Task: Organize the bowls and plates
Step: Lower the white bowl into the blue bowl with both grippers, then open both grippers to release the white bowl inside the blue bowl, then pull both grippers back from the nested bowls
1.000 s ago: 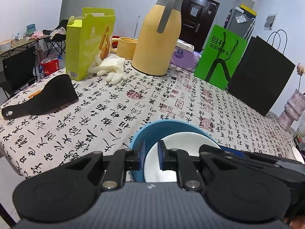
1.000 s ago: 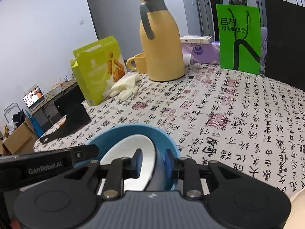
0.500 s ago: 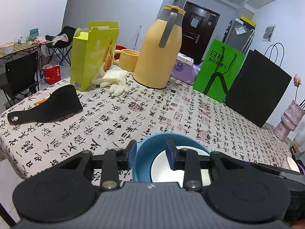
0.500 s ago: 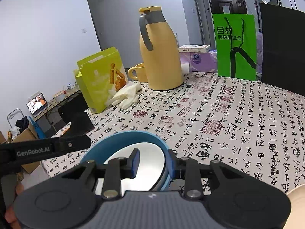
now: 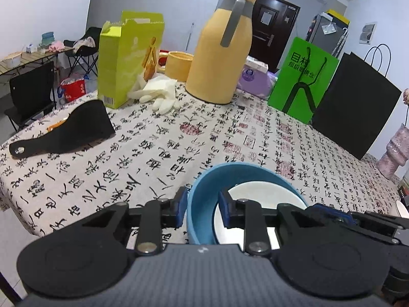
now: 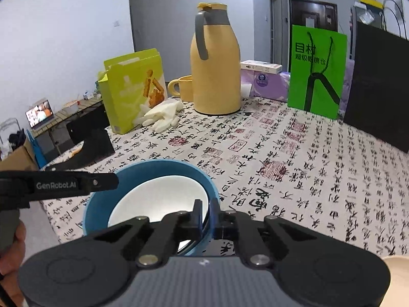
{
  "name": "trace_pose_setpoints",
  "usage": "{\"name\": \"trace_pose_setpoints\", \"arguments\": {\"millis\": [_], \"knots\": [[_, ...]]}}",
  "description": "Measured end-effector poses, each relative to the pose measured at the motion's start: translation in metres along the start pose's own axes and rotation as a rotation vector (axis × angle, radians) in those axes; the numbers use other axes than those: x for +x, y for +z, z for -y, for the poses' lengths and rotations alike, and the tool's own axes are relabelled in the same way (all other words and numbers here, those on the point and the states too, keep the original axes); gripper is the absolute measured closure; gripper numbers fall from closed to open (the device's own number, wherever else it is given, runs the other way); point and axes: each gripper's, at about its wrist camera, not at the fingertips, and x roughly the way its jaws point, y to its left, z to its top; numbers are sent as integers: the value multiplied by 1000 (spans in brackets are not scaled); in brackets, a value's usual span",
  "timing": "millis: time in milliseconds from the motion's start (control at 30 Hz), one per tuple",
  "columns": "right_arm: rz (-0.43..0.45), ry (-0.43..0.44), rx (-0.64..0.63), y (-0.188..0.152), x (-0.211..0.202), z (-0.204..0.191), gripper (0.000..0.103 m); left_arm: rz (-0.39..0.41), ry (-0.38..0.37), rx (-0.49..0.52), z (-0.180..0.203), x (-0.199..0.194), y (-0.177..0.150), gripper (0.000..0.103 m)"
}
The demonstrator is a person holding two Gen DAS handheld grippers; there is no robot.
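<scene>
Two grippers: both at one blue bowl [image 5: 202, 204], on opposite sides of its rim, near the front edge of the table.
Left gripper [image 5: 200, 209]: its jaws straddle the bowl's left wall, one blue pad outside and one inside; they have just been closing, and the pads sit close to the wall, though whether they press on it cannot be told.
Right gripper [image 6: 205, 216]: its jaws have just been closing and now pinch the bowl's right rim, one finger inside, one outside, with no gap left.
Blue bowl: directly ahead of both sets of fingers, upright on the tablecloth [image 5: 166, 148]; a white bowl [image 6: 158, 199] sits nested inside it.
Person's hand [image 6: 11, 250]: seen at the lower left of the right wrist view, holding the left gripper's handle.
Further out, left of the tools: a black scoop-shaped piece [image 5: 69, 133] lies flat on the cloth.
Further still: white gloves [image 5: 158, 94] lie beside an open lime-green box [image 5: 125, 58].
Far, ahead: a tall yellow jug [image 5: 222, 56] with a grey handle stands upright, a yellow mug [image 6: 184, 87] just behind it.
Far, right of the tools: a green paper bag [image 6: 317, 69] and a black paper bag [image 5: 355, 102] stand side by side.
</scene>
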Motion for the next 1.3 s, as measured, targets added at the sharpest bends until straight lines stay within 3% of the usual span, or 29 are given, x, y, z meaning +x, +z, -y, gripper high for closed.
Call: {"name": "trace_pose_setpoints", "arguments": {"millis": [233,433,567,633,700,733,800,867,900,1000,1300], "knots": [[-45,10,-45,0,15,-6,99,-23,-9,-18,-4,6,-3,80],[-27,30,-20,-1,15,-4,99,-21,-18,-31,-7,5,-2,81],[11,77,44,0,4,6,90,23,-16,-33,-8,-5,1,78],[38,99,60,0,-4,9,82,60,-15,-23,-7,-14,1,66],[70,115,76,-1,-12,13,47,101,-9,-7,-4,-24,2,53],[83,112,84,-1,-16,15,39,122,-4,0,-2,-29,2,50],[101,99,101,-3,-23,21,15,154,-2,5,-1,-37,2,30],[108,81,112,-4,-29,26,1,199,0,13,1,-47,0,12],[114,75,115,-5,-32,28,0,227,3,19,3,-52,-1,0],[135,75,127,-8,-42,35,0,294,-20,40,8,-66,-6,0],[206,66,165,-20,-74,55,0,341,-46,53,24,-86,-14,0]]}}
